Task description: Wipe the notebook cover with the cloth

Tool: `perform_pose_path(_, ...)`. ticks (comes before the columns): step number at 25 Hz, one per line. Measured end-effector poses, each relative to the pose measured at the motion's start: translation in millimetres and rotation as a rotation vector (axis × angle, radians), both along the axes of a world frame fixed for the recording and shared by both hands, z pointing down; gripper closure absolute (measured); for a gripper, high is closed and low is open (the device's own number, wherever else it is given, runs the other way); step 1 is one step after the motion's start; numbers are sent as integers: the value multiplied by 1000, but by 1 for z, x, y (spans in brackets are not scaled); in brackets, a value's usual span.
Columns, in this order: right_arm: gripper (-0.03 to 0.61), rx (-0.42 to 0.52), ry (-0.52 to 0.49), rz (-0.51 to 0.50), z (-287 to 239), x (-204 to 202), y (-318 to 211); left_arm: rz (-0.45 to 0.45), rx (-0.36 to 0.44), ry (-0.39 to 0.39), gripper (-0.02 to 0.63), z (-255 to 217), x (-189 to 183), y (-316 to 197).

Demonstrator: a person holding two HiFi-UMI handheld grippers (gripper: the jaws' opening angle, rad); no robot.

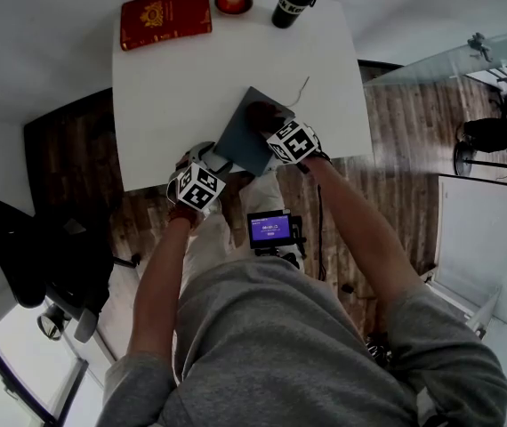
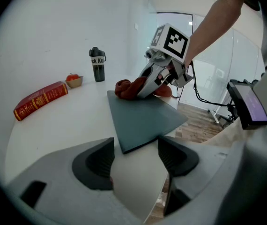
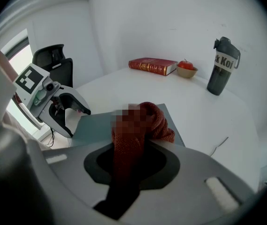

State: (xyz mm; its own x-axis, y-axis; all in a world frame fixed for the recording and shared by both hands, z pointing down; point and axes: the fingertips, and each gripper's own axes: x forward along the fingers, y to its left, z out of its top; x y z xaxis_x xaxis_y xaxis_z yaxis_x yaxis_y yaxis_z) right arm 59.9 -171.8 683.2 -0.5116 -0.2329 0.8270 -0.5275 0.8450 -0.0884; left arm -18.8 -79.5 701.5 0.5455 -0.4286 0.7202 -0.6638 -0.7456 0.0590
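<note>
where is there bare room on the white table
Bare: the wide middle between the red hardcover book and the flat grey notebook. Crowded: the far edge, with fruit bowl and black bottle; the near edge, around the red knitted cloth.

right gripper (image 3: 129, 146) jaws clamp cloth (image 3: 145, 123) | cloth on notebook (image 3: 96, 128)

An office, as I see it through the head view: a white table (image 1: 236, 78) at 12 o'clock stands on a dark wood-plank floor (image 1: 405, 158). A black office chair (image 1: 22, 247) sits at 8 o'clock near a window (image 1: 13, 363), and a glass partition (image 1: 454, 60) runs off at 2 o'clock. A red book (image 1: 164, 16) and a black drinks bottle (image 1: 293, 4) rest at the table's far edge. The walls are plain white.
</note>
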Motion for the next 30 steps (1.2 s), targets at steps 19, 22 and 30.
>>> perform_pose_path(19, 499, -12, -6, 3, -1, -12, 21, -1, 3, 0, 325, 0, 1, 0)
perform_pose_path(22, 499, -15, -12, 7, -1, -16, 28, -1, 4, -1, 325, 0, 1, 0)
perform_pose_path(30, 499, -22, -33, -5, -2, -27, 43, -4, 5, -1, 324, -1, 1, -1)
